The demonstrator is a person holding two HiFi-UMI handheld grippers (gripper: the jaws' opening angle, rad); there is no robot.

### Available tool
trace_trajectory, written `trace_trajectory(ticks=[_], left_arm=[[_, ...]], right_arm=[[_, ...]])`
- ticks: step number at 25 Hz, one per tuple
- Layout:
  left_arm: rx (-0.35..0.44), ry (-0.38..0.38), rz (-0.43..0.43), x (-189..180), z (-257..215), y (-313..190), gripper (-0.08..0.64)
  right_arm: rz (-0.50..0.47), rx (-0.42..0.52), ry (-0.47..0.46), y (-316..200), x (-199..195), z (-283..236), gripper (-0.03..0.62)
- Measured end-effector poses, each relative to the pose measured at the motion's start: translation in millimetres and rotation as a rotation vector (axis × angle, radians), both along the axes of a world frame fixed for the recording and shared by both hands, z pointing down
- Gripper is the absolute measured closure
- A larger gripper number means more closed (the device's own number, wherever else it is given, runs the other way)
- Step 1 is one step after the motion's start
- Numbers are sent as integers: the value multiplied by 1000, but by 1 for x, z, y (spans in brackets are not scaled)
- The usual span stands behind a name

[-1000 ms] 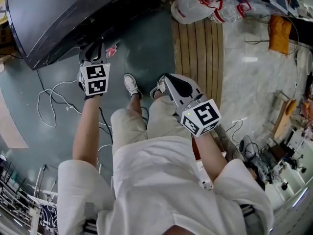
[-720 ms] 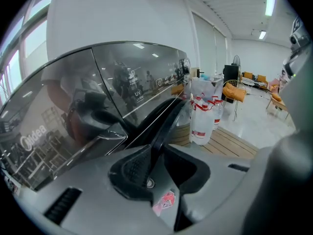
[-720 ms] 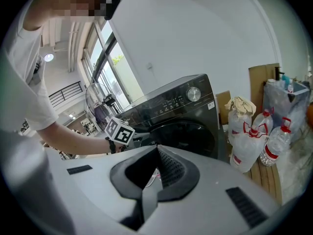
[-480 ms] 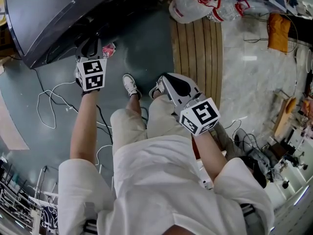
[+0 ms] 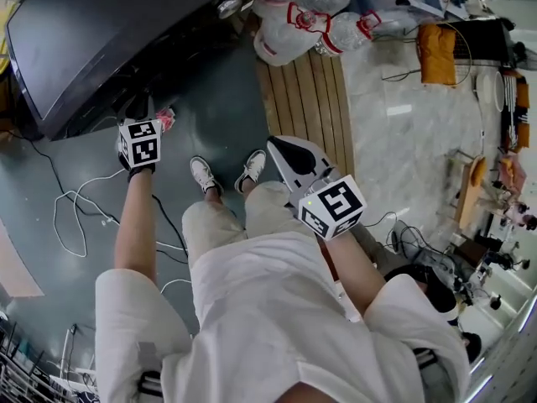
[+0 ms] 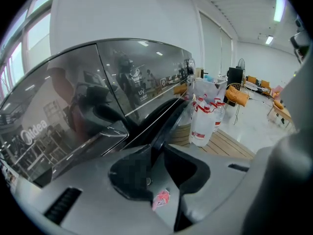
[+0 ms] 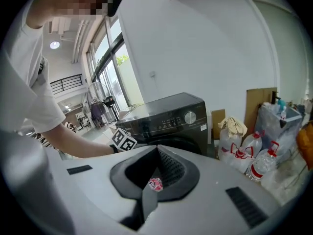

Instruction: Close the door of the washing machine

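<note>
**Left gripper view: on the door (image 6: 164, 119) rim, not shut yet**

So my left gripper (image 6: 152, 154) had its jaws almost together, just a thin slit. The door's black rim ran straight into the tips, so I'd call that a pinch on the rim. The door looked ajar off the front of the washer (image 5: 126, 23), down low.

My right gripper (image 7: 157, 152) hung back over my thigh. Its jaws were a bit apart with nothing in them, only a pink scrap (image 7: 155, 183) showing through the gap.

Handling-wise, I figured the door was stiff and fairly heavy on its hinge, and smooth enough to slip. The outer rim away from the hinge seemed the place to hold. I'd push steadily there until the latch catches, no slamming.
</note>
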State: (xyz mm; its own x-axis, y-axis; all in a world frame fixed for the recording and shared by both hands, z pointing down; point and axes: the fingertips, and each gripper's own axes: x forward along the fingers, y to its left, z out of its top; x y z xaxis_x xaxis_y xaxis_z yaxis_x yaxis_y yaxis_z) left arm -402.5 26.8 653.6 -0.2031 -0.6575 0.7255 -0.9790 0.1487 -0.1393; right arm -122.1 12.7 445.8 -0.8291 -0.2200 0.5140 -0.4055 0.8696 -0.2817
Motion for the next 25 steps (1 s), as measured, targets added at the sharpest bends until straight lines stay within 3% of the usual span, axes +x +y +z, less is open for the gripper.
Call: trace_trajectory(ticks=[7,14,25], left_arm=[[27,62,-72,17,-34,13,519],[56,98,-116,35,-109,34,554],[243,104,-24,95,-231,20,555]], right_arm=[[1,-12,-100,5,9,-65,594],[-32,72,-165,6,1,-114,594],[-2,205,-259,1,21,-185,595]])
